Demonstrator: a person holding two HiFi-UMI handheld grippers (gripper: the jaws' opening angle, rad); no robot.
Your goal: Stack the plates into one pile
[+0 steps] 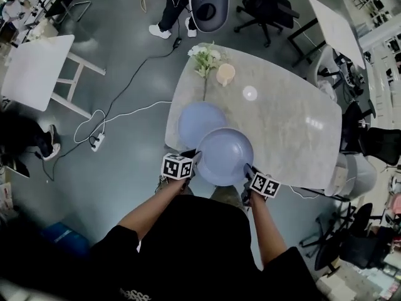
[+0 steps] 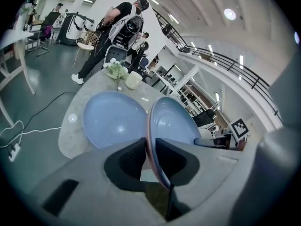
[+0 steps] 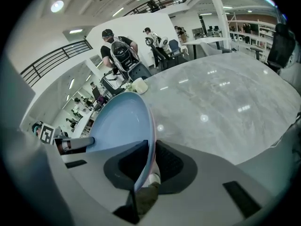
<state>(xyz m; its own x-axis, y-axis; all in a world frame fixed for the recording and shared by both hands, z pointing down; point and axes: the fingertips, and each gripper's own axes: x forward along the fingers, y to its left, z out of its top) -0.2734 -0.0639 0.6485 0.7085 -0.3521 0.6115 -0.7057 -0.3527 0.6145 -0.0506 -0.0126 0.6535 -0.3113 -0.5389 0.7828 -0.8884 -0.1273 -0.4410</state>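
Note:
Both grippers hold one blue plate (image 1: 224, 155) by opposite rims, just above the table's near edge. In the head view my left gripper (image 1: 195, 159) grips its left rim and my right gripper (image 1: 249, 172) its right rim. The left gripper view shows that plate (image 2: 175, 122) edge-on with its rim pinched between the jaws of the left gripper (image 2: 150, 149). In the right gripper view, the right gripper (image 3: 150, 153) is shut on the rim of the same plate (image 3: 121, 121). A second blue plate (image 1: 199, 121) (image 2: 113, 119) lies flat on the marble table (image 1: 294, 130), just beyond and left of the held one.
A vase of white flowers (image 1: 205, 58), a cream cup (image 1: 225, 74) and a small white disc (image 1: 250, 93) stand at the table's far side. A white table (image 1: 34, 71) and floor cables (image 1: 100, 130) are to the left; office chairs (image 1: 266, 8) and a standing person (image 1: 169, 11) beyond.

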